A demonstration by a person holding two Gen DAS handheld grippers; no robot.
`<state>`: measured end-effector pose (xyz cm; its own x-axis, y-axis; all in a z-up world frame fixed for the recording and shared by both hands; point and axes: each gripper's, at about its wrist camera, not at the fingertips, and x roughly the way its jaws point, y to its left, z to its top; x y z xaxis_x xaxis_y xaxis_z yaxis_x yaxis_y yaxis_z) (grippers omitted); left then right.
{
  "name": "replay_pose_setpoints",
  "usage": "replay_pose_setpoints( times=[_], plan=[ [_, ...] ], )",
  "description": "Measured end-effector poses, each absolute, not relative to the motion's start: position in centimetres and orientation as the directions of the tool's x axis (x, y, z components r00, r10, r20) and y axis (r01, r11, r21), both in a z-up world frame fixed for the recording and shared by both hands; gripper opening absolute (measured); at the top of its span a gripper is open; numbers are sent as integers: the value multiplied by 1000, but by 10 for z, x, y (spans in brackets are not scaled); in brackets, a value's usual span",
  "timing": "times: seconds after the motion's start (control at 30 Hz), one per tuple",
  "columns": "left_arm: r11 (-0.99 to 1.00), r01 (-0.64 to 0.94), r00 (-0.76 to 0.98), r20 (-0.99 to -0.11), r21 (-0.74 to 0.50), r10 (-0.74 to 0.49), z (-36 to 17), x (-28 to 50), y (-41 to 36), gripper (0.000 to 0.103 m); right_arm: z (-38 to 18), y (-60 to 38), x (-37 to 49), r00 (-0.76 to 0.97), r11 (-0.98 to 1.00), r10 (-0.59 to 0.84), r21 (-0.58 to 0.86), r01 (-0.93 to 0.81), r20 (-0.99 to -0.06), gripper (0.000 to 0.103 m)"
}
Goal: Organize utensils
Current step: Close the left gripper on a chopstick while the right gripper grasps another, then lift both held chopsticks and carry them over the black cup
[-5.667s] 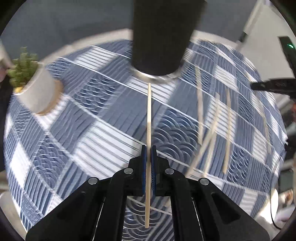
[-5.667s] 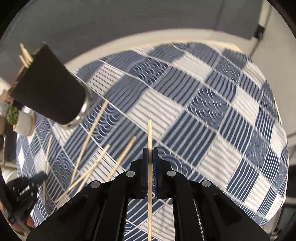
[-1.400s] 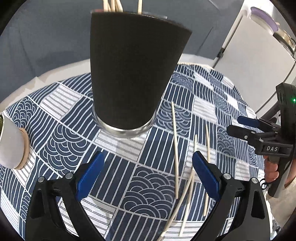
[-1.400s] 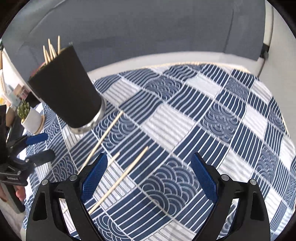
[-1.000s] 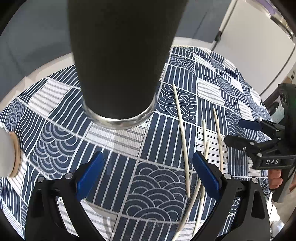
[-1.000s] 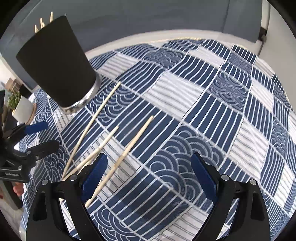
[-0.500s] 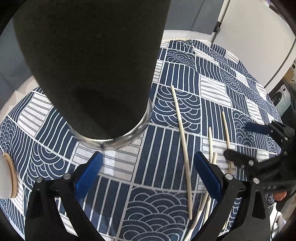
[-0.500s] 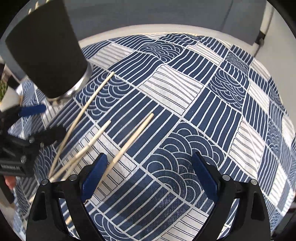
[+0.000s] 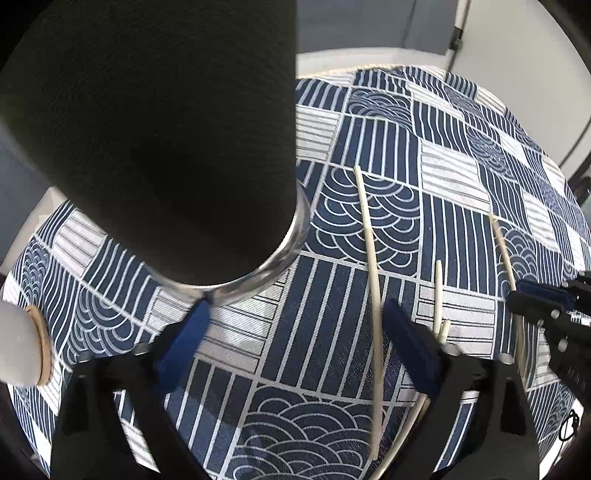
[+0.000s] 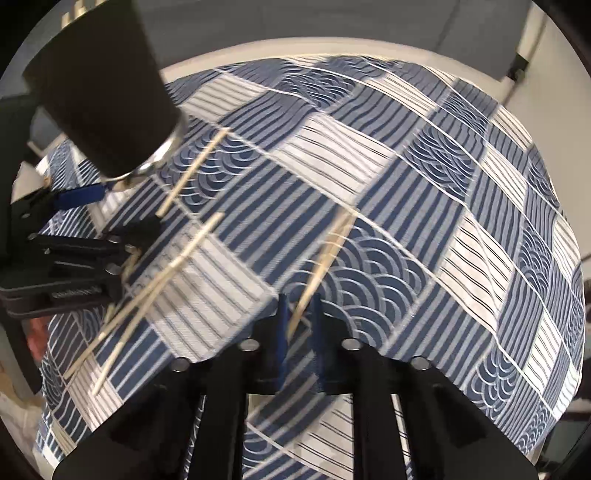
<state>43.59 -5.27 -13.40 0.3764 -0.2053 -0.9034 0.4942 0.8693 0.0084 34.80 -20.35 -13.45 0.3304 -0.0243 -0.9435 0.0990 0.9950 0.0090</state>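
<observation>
Near, lower centre of the right wrist view: right gripper (image 10: 298,314) is clenching one wooden skewer (image 10: 325,254), which is slanting up-right over the blue-and-white patterned tablecloth (image 10: 424,206).

Lower centre of the left wrist view: left gripper (image 9: 295,347) is closing, pads touching nothing, a long skewer (image 9: 373,295) lying on the cloth between its fingers (image 9: 186,341) near the right one. More loose skewers (image 10: 162,273) are lying left of centre in the right view.

Lettering on the left gripper's body is too blurred to read.

Farther, upper left: black cup (image 10: 99,88) is standing on the cloth, stick tips showing at its rim. White pot (image 9: 18,347) at the left edge.

Far: pale table edge (image 10: 295,46), grey wall (image 10: 332,18) beyond. Right half of the cloth is lying open.
</observation>
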Motion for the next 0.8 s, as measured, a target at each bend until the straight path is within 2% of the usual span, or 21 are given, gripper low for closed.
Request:
replay_pose_setpoints(
  times=[0.03, 0.07, 0.1, 0.13, 0.2, 0.23, 0.27, 0.57, 0.8],
  plan=[
    [865, 502, 381, -899, 5, -216, -131, 434, -53, 66, -134, -207, 348, 326, 994, -23, 13, 108, -945, 5],
    [861, 509, 383, -897, 5, -221, -130, 432, -53, 49, -134, -209, 348, 323, 994, -23, 14, 112, -946, 5],
    [856, 517, 377, -898, 1, -227, -128, 430, -54, 41, -134, -211, 348, 320, 993, -27, 11, 116, -947, 5],
    [850, 526, 374, -899, 1, -230, -128, 429, -57, 38, -134, -214, 348, 317, 993, -31, 8, 120, -948, 5],
    [840, 542, 362, -900, -8, -243, -127, 427, -59, 19, -134, -219, 347, 312, 991, -45, -4, 132, -949, 5],
    [837, 546, 356, -901, -14, -247, -127, 426, -59, 14, -133, -222, 347, 308, 990, -56, -12, 141, -950, 5],
    [832, 555, 343, -905, -23, -253, -127, 425, -60, 5, -134, -225, 346, 305, 989, -59, -13, 150, -951, 5],
    [835, 540, 258, -922, -108, -287, -126, 408, -43, 5, -132, -250, 331, 293, 978, -56, 6, 207, -954, 5],
    [846, 499, 191, -929, -187, -318, -125, 385, -10, 5, -110, -260, 327, 317, 976, -59, 12, 220, -947, 5]
  ],
)
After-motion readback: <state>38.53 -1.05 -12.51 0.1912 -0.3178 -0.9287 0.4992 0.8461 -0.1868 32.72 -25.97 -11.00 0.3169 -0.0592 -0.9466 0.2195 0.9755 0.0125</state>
